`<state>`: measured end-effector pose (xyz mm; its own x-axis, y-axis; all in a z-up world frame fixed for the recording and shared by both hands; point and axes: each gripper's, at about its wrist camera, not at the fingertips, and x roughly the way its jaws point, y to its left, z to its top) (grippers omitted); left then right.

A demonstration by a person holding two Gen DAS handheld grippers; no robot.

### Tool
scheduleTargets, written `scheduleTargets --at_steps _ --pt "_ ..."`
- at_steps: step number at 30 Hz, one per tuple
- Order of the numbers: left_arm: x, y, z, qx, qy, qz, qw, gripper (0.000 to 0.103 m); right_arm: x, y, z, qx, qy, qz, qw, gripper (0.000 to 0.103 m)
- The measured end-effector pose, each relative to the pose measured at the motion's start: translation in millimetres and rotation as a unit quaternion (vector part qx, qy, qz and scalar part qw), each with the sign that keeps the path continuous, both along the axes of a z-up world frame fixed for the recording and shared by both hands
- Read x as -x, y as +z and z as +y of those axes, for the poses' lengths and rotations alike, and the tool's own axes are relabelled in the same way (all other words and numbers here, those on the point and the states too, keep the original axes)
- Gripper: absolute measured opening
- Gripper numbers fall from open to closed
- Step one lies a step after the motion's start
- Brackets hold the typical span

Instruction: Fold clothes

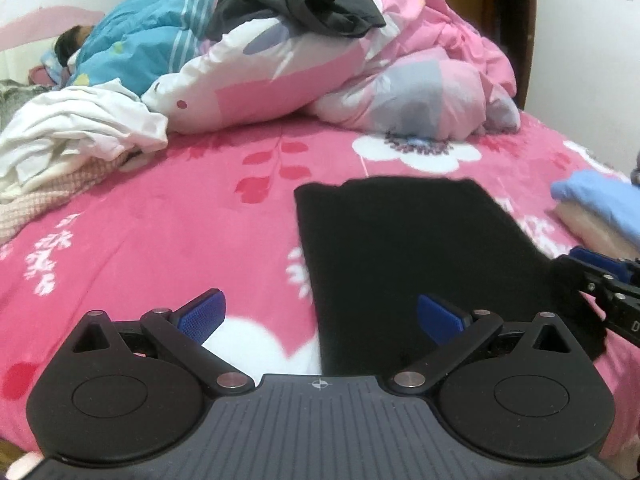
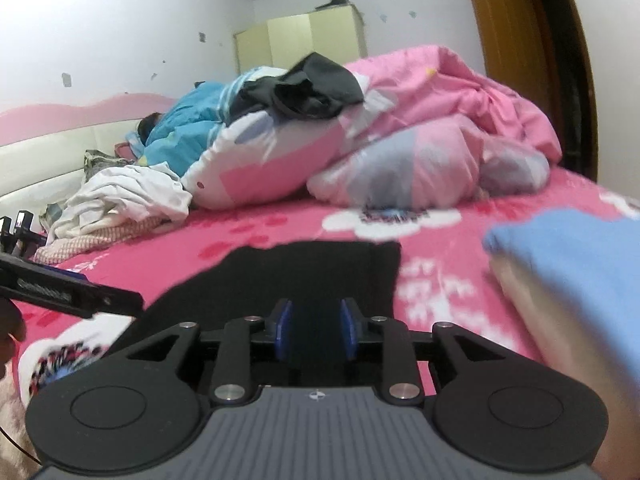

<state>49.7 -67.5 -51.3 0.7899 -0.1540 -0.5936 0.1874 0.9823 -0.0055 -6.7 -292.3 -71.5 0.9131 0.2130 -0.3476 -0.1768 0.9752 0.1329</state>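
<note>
A black garment [image 1: 404, 248] lies folded flat on the pink floral bedsheet [image 1: 160, 240]. My left gripper [image 1: 322, 316] is open and empty, low over the garment's near left edge. My right gripper [image 2: 316, 330] has its blue pads close together with the black garment [image 2: 312, 272] between them; it grips the garment's near right corner. The right gripper also shows at the right edge of the left wrist view [image 1: 600, 280], with black cloth bunched at its tip. The left gripper shows at the left of the right wrist view [image 2: 72, 292].
A folded stack with a light blue piece on top [image 2: 572, 264] sits to the right. A heap of white clothes [image 1: 76, 136] lies at the left. A pink duvet [image 1: 400, 60] with a dark garment [image 1: 304, 4] on it is behind. A person sleeps under a blue cover [image 1: 132, 40].
</note>
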Motion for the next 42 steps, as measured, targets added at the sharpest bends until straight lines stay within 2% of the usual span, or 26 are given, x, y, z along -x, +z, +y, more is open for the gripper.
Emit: scheduleTargets --at_steps 5,9,10,12,17,22,25,29,30,32,35,38,42 --pt "-21 -15 -8 -0.003 0.005 -0.003 1.0 0.097 -30 -4 5 0.021 0.01 0.026 0.999 0.028" --pt "-26 -38 -9 -0.004 -0.001 0.019 0.9998 0.079 -36 -25 4 0.048 0.018 0.065 0.997 0.021" --pt "-25 -43 -8 -0.002 -0.003 0.022 0.9998 0.079 -34 -25 1 0.051 0.013 0.066 0.996 0.019" --pt "-21 -45 -3 0.009 -0.002 0.016 0.9998 0.079 -29 -24 -6 0.059 0.001 0.067 0.996 0.008" --pt "-12 -35 9 0.014 0.002 -0.006 0.9999 0.075 -25 -8 -28 0.07 -0.051 0.072 0.994 0.008" --pt "-25 -20 5 0.028 -0.018 -0.028 0.9991 0.073 -42 15 -3 0.074 -0.008 0.028 0.997 0.008" --pt "-35 -20 -3 0.039 -0.039 -0.029 0.9981 0.071 -60 9 17 0.098 0.019 0.025 0.995 0.008" --pt "-49 -41 -4 0.03 -0.047 0.019 0.9982 0.068 -79 -20 6 0.09 0.007 0.089 0.992 0.007" --pt "-49 -45 2 0.036 -0.044 0.022 0.9981 0.068 -77 -25 -1 0.085 0.001 0.095 0.992 0.003" --pt "-47 -45 12 0.047 -0.04 0.023 0.9978 0.068 -68 -21 -15 0.061 0.001 0.094 0.994 0.001" --pt "-46 -32 16 0.04 -0.039 0.004 0.9984 0.068 -64 -8 -13 0.118 -0.024 0.081 0.989 0.004" --pt "-52 -19 11 0.047 -0.051 -0.015 0.9975 0.069 -76 7 -7 0.109 -0.012 0.062 0.992 0.004" --pt "-72 -16 -9 0.065 -0.081 0.007 0.9946 0.07 -103 14 15 0.112 0.018 0.043 0.993 0.003"
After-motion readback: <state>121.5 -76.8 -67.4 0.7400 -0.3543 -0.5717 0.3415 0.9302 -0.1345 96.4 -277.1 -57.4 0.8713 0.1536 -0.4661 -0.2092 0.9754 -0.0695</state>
